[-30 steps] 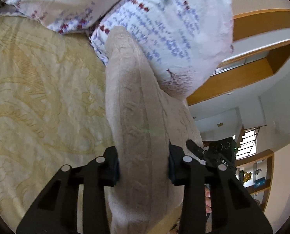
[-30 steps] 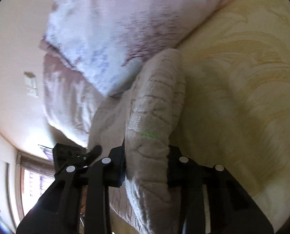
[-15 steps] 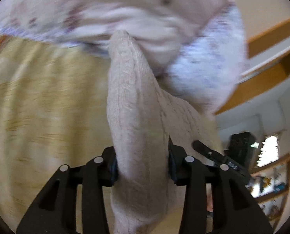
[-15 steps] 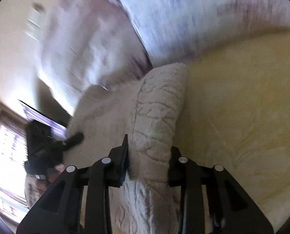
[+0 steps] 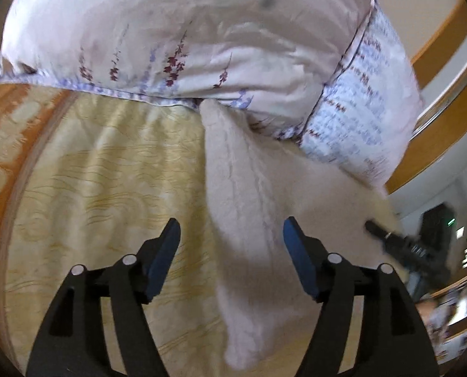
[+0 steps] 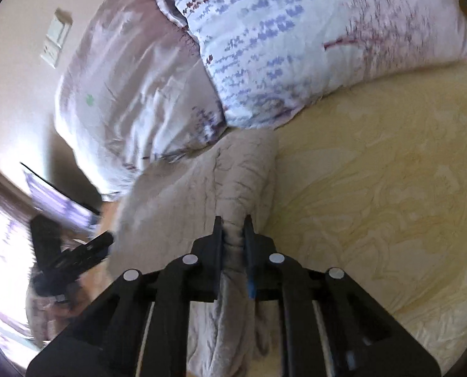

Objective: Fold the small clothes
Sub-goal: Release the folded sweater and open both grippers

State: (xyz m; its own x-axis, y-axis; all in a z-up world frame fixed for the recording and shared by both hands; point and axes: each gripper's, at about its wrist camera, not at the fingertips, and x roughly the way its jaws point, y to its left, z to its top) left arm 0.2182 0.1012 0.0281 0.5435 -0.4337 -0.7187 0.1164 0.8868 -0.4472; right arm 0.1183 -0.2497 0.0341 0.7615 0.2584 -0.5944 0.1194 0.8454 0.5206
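**Beige knit half released**

While the left gripper (image 5: pixel 230 235) stands with jaws spread apart around the beige cable-knit garment (image 5: pixel 249 194), the right gripper (image 6: pixel 233 229) clenches a fold of it, ahead of which lie floral pillows (image 6: pixel 296 47) on the yellow bedspread (image 6: pixel 374 204).

Daylight glares white from the window (image 6: pixel 1 251) left of the claw; edges curve and smear with blur.

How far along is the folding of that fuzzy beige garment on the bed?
Partway, I'd judge. The beige knit garment lies bunched lengthwise on the yellow bedspread, by the pillows. The right gripper pinches one fold; the left gripper is open. Neat flattening is left.
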